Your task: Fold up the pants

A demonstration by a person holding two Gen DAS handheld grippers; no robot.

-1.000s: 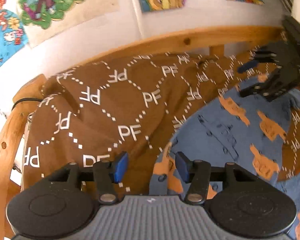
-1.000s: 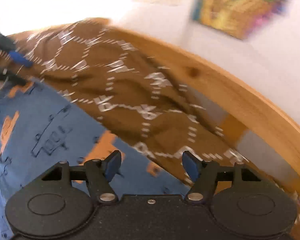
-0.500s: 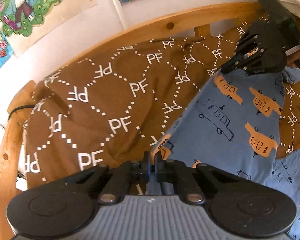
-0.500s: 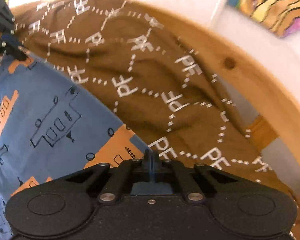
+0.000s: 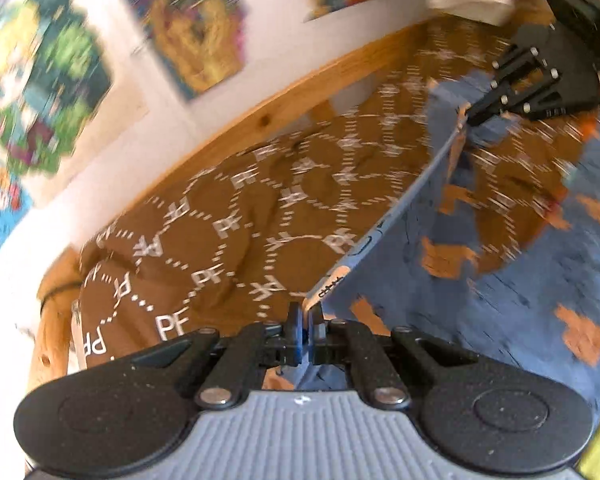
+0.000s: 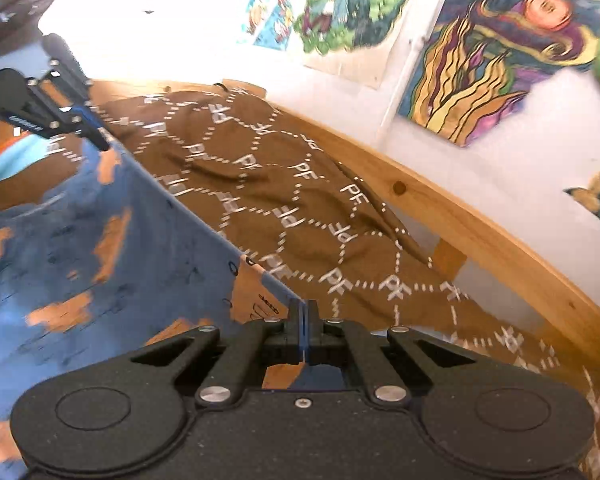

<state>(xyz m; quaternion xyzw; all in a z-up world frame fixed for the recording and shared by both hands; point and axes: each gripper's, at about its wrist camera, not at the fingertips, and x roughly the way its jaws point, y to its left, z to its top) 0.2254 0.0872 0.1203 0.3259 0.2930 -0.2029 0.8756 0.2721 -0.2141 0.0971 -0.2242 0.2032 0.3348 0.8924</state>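
Left gripper point(image 5: 305, 330) fingers clenched on edge of blue pants point(image 5: 500, 300). Right gripper point(image 6: 302, 330) fingers clenched on same edge, other end. Edge stretched taut between both finger pairs; rest of pants hung below, over brown bedspread point(image 6: 260, 184). Wooden bed rail point(image 6: 480, 232) beyond fingers.

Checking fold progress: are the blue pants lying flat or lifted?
Lifted: one edge of the blue pants stretches taut between the shut left tool and right tool.
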